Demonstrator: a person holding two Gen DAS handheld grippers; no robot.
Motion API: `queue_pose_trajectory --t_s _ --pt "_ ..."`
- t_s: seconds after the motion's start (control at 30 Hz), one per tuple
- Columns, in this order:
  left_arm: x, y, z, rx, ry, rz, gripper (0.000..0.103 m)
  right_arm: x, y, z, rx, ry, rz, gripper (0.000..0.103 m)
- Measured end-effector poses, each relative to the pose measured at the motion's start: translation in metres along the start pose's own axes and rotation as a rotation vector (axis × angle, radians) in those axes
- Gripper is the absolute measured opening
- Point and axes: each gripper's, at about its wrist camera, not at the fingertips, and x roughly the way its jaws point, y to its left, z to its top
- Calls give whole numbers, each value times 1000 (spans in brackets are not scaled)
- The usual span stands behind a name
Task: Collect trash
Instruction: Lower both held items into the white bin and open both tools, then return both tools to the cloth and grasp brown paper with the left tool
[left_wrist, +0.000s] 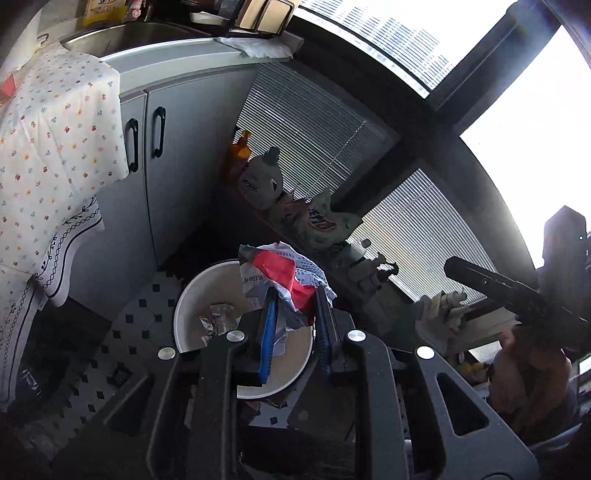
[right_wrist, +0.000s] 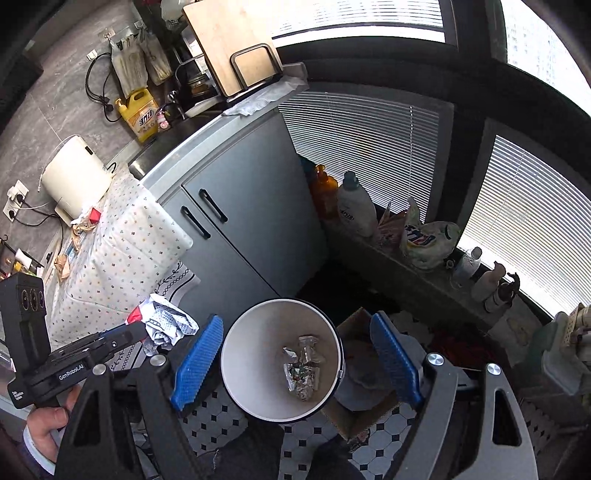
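Grey cabinet, black-dotted white tile floor, blinds on bright windows.

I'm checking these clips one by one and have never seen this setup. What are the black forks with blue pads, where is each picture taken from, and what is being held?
There is no robot here. A person holds a handheld two-finger gripper in each hand, and each gripper carries a wide-angle camera looking along its fingers.

The left camera shows the left gripper with its blue pads pinching a crumpled red and white printed paper above a white waste bin on the tiled floor.

The right camera shows the right gripper open and empty over the same bin, with crumpled foil wrappers at the bottom. It also catches the left gripper and its paper at the left edge, with the person's hand gripping the handle. Grey cabinets and bottles on a window ledge lie behind.
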Motion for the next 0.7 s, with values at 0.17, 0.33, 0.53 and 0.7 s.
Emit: queue_pose_trajectory --t_s 0.17,0.33,0.53,0.7 --pt "0 -5 5 -3 -19 -47 67 1 -5 -2 21 0 -8 82" --pt "-9 -2 15 13 -41 -8 79 4 1 3 19 -6 -3 86" --pt "-33 11 29 18 -84 50 86 6 28 15 -13 -33 -3 94" --pt "-61 33 39 -2 -127 107 91 13 61 29 -46 -45 31 95"
